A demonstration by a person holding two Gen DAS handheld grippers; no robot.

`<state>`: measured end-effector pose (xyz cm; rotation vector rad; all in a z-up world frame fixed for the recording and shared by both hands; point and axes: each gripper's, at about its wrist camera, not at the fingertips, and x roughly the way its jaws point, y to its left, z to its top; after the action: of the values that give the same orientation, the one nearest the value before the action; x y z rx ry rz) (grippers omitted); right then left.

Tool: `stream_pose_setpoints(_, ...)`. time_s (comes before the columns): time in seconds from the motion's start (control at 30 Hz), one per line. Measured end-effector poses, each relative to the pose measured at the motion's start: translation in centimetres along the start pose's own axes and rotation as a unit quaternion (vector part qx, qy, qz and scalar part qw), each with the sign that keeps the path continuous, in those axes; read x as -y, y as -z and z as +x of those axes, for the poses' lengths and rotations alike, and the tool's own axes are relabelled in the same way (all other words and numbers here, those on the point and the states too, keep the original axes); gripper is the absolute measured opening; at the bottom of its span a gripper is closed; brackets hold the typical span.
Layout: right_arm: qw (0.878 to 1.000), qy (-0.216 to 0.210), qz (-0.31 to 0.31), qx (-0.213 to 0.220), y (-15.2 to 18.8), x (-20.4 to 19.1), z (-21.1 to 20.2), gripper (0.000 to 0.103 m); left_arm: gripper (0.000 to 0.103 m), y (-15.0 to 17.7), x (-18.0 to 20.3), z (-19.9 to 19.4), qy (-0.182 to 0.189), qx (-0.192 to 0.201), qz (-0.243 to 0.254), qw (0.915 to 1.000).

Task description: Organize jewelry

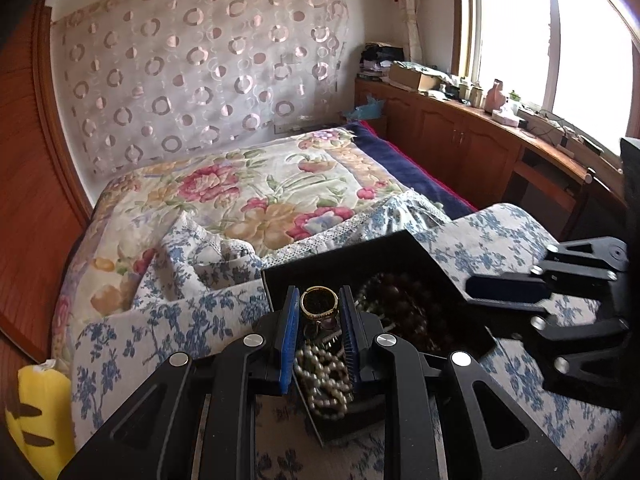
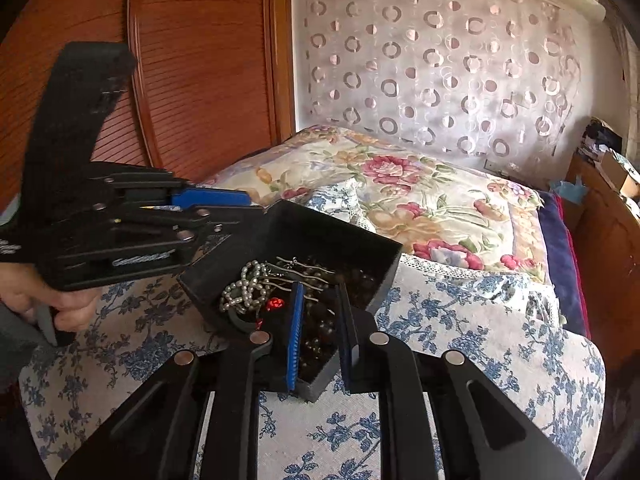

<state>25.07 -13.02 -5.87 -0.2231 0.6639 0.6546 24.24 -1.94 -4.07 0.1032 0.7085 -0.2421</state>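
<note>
1 gold ring (image 1: 319,301) stands upright, its hole facing me, pinched between my left gripper's (image 1: 320,312) 2 blue pads over 1 black box (image 1: 340,260) on the flowered cushion (image 1: 160,320). 1 pearl strand (image 1: 324,376) lies inside. My right gripper (image 2: 320,312) hangs nearly clenched, grasping nothing.

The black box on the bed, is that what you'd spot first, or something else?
Yes, probably the black box: it sits open on the blue-flowered cloth, heaped with jewelry. A gold ring stands pinched between the left gripper pads above the box, with a pearl strand piled below it. Behind, the big flowered quilt spreads over the bed.
</note>
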Motion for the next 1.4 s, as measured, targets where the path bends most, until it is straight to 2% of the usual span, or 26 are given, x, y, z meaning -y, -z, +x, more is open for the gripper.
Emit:
stream_pose_setpoints(0.43,1.000,0.010,0.007,0.007,0.0,0.2,-0.6,0.018,0.019,-1.4,-0.5,1.5,0.004,0.000,-0.022,0.9998)
stream_pose_setpoints(0.5,1.000,0.013,0.009,0.007,0.1,0.3,-0.7,0.018,0.033,-1.3,-0.6,1.5,0.003,0.001,-0.023,0.9997)
stream_pose_setpoints(0.67,1.000,0.027,0.013,0.007,0.3,0.5,-0.9,0.018,0.037,-0.8,-0.7,0.5,-0.009,0.007,-0.026,0.9996)
stream_pose_setpoints(0.73,0.999,0.032,0.014,0.008,0.5,0.5,-1.0,0.018,0.049,-0.4,-0.7,-0.1,-0.017,0.011,-0.028,0.9994)
stream_pose_setpoints(0.8,0.999,0.039,0.016,0.010,0.7,0.4,-1.2,0.018,0.068,0.0,-0.7,-0.8,-0.026,0.018,-0.032,0.9990)
stream_pose_setpoints(0.83,0.999,0.043,0.019,0.011,0.7,0.4,-1.4,0.018,0.071,0.1,-0.8,-1.1,-0.028,0.020,-0.035,0.9988)
stream_pose_setpoints(0.87,0.999,0.046,0.021,0.012,0.8,0.4,-1.5,0.018,0.080,0.3,-1.0,-1.5,-0.032,0.021,-0.041,0.9984)
stream_pose_setpoints(0.93,0.998,0.053,0.026,0.014,1.0,0.3,-1.9,0.039,0.086,0.6,-1.2,-2.1,-0.039,0.021,-0.046,0.9980)
stream_pose_setpoints(1.0,0.997,0.067,0.031,0.022,1.1,0.2,-2.5,0.047,0.094,0.8,-1.3,-2.7,-0.046,0.022,-0.049,0.9975)
stream_pose_setpoints(1.13,0.995,0.083,0.040,0.037,1.2,-0.2,-3.7,0.069,0.095,1.9,-1.3,-4.5,-0.054,0.030,-0.055,0.9966)
stream_pose_setpoints(1.33,0.993,0.091,0.050,0.063,1.5,-1.3,-6.1,0.093,0.095,3.6,-0.4,-7.2,-0.077,0.040,-0.047,0.9951)
stream_pose_setpoints(1.4,0.992,0.090,0.053,0.070,1.6,-1.7,-6.7,0.096,0.095,4.0,-0.2,-8.2,-0.074,0.045,-0.052,0.9949)
